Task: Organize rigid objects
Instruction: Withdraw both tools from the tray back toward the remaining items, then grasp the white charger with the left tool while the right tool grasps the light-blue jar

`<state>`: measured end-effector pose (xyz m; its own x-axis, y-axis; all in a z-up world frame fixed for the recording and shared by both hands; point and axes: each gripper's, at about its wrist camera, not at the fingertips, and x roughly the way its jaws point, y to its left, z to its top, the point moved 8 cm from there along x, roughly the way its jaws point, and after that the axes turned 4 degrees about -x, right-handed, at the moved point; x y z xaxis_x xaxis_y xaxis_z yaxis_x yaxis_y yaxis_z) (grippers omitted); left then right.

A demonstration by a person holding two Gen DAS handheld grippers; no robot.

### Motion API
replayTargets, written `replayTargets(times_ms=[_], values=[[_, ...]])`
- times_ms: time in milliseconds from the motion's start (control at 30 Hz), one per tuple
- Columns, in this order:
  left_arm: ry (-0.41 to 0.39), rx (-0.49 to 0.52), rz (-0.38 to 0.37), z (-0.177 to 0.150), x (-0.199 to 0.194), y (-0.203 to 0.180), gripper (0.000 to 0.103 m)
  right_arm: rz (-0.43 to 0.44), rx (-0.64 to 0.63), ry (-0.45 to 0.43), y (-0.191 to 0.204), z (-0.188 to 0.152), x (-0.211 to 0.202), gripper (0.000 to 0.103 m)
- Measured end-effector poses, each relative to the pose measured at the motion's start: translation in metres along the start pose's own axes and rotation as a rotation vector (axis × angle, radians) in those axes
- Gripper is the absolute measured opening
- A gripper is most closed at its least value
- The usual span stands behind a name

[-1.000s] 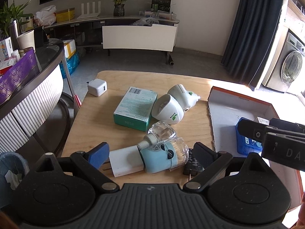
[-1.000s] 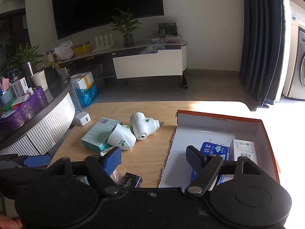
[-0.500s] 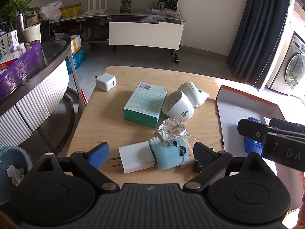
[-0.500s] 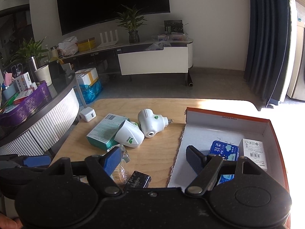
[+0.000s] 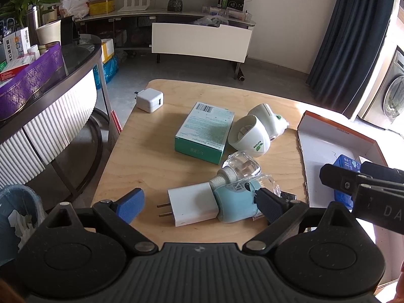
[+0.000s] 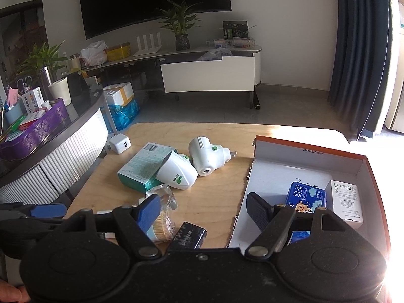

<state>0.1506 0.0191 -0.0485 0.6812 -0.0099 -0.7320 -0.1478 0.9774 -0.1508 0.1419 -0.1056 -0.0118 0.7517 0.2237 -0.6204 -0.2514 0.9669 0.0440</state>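
Around the green box (image 5: 205, 132), labelled "Adhesive Bandages", things are lying on the wooden table (image 5: 151, 159): two white plug-in diffusers (image 5: 248, 136), one marked "SUPER", just right of it; one white cube charger (image 5: 150, 100) beyond its far left corner; one white plug adapter (image 5: 192, 203), one pale blue container (image 5: 236, 203) and one clear bottle (image 5: 241, 168) in front of it. The left gripper (image 5: 199, 203) is standing with jaws apart around adapter and container, its right pad seeming to touch the container. The right gripper (image 6: 203, 208) is hanging open, holding nothing. Right of the green box, the orange-edged box (image 6: 308, 149) is holding one blue packet (image 6: 306, 197) and one white carton (image 6: 346, 202).
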Motion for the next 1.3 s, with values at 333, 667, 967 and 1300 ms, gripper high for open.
replayTargets(times_ms=[333,667,967,1300], values=[[0.030,-0.061,0.077,0.001,0.021,0.034,0.098,-0.007,0.022,0.018,-0.009,-0.008,0.005,0.089],[0.061,-0.027,0.088,0.001,0.045,0.039,0.098,-0.019,0.042,0.028,-0.020,-0.014,0.006,0.089],[0.069,0.009,0.033,-0.015,0.048,0.017,0.099,-0.019,0.056,0.035,-0.025,-0.018,0.008,0.089],[0.053,-0.015,0.085,-0.014,0.057,0.028,0.099,-0.020,0.072,0.041,-0.031,-0.021,0.009,0.089]])
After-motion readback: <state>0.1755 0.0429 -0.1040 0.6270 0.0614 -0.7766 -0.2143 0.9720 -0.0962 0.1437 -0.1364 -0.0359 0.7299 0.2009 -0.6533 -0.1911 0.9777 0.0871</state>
